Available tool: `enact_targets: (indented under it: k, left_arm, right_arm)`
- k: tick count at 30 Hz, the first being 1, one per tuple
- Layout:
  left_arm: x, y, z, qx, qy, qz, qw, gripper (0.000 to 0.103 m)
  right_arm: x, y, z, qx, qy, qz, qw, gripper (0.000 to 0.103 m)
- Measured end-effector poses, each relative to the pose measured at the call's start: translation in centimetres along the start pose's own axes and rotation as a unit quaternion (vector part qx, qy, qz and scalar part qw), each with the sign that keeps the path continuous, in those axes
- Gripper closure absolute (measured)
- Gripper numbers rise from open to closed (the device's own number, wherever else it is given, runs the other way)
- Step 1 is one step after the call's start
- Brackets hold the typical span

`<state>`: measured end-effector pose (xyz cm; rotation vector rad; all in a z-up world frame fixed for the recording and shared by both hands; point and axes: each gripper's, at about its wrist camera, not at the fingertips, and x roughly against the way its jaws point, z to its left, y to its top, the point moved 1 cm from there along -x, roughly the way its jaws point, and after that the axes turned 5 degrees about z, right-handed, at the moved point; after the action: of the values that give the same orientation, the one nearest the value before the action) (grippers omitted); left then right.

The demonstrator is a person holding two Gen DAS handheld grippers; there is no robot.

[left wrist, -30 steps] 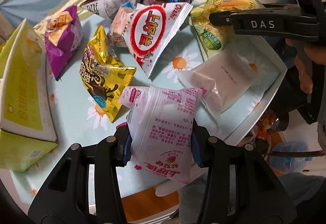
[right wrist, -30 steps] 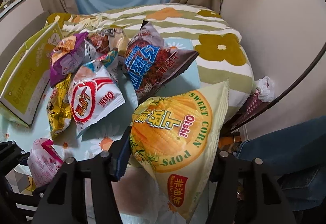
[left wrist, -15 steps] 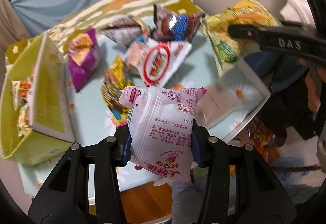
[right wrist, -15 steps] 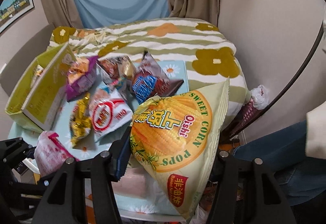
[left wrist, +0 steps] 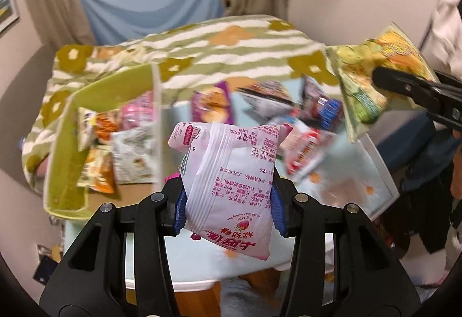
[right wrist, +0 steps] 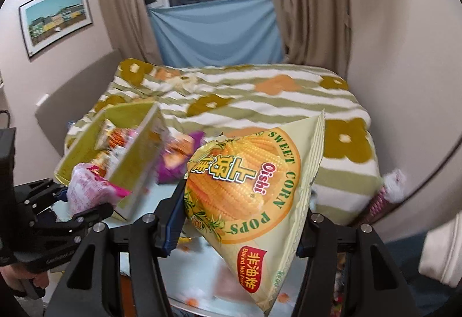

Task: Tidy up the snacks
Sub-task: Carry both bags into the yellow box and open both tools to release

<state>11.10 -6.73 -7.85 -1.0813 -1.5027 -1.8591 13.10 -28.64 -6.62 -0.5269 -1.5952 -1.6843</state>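
Yellow-green cardboard forms the open box at the far left of the table, and several snack packets already lie inside it. Just right of the box, the left gripper is clamped on a pink-and-white strawberry candy packet, its blue pads pressing both sides, and the packet hangs in the air above the table's near edge. Behind it, loose on the flowered tabletop, lie a purple bag, a red-and-white Oishi bag and a dark bag with blue print, all blurred. Furthest right, the right gripper is closed on a yellow Oishi Sweet Corn Pops bag, held clear of the table, with the striped floral bedspread beyond.
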Motion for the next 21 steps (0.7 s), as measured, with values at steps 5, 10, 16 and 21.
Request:
enact_targets:
  k: [5,10,16,21]
  left_arm:
    - [-0.5,0.8,6.6,0.025,0.028,0.001,0.9993,0.059]
    - [-2.2,1.0,14.0,0.050,0.046,0.014,0.9976,0.059]
    - [-5.3,0.2,21.1,0.046,0.057,0.043,0.9964,0.059]
    - [-8.0,-1.3,24.0,0.033,0.040,0.071,0.9961,0.058]
  right_arm:
    - [-1.8,2.7,5.9,0.022,0.027,-0.001,0.999,0.049]
    - [-5.4,4.9,12.4,0.040,0.061,0.012,0.997,0.049]
    - [-10.4,6.0,19.7,0.042,0.084,0.039,0.995,0.049]
    - [-13.7,5.6,23.4,0.029,0.079,0.070,0.994,0.049]
